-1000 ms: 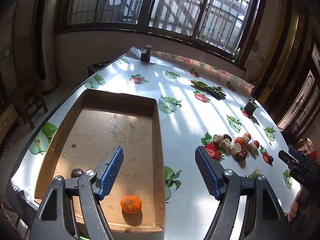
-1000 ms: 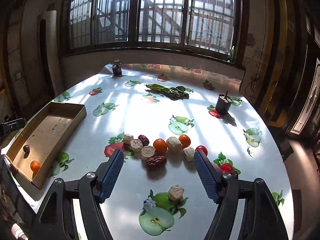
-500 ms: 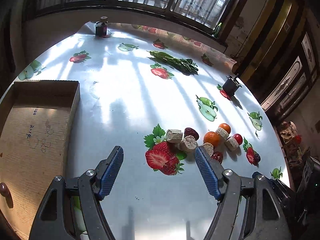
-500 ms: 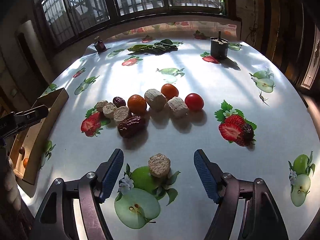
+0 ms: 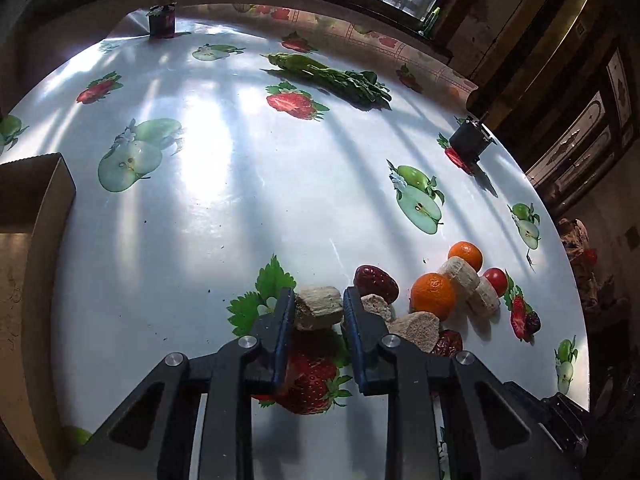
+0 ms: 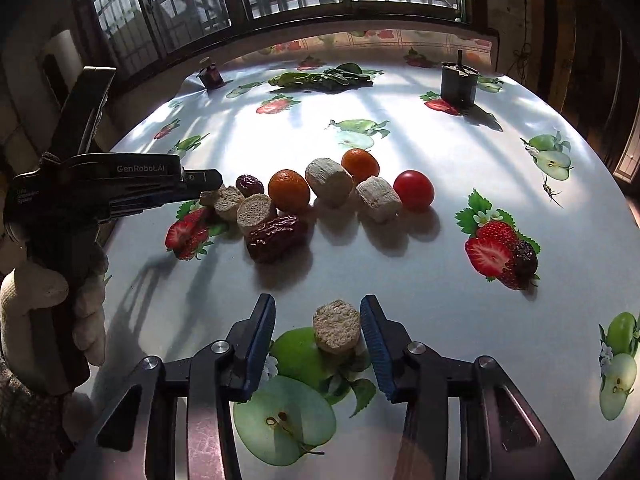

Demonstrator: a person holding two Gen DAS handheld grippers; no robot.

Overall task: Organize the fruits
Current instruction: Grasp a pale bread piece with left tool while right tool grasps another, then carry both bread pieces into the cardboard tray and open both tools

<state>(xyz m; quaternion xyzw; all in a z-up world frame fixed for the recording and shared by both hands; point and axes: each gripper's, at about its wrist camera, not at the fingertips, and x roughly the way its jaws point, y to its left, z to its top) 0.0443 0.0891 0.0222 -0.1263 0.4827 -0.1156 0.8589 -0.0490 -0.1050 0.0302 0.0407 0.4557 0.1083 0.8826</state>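
My left gripper point(image 5: 318, 308) is shut on a pale beige chunk point(image 5: 318, 307) at the left end of the fruit cluster, low over the table; it also shows in the right wrist view point(image 6: 202, 192). The cluster holds two oranges point(image 6: 289, 189), a red tomato point(image 6: 413, 190), dark red dates point(image 6: 276, 237) and several beige chunks point(image 6: 329, 176). My right gripper point(image 6: 318, 330) is open, its jaws on either side of a lone beige chunk point(image 6: 337, 326) on the table, not touching it.
A cardboard box point(image 5: 28, 216) lies at the left table edge. Leafy greens point(image 6: 324, 77), a dark cup point(image 6: 458, 84) and a small jar point(image 6: 212, 76) stand at the far side. The tablecloth has printed fruit pictures. The table edge curves close on the right.
My left gripper moved from over the box to the fruit cluster and shut on the beige chunk. My right gripper came lower and narrowed around the lone chunk.
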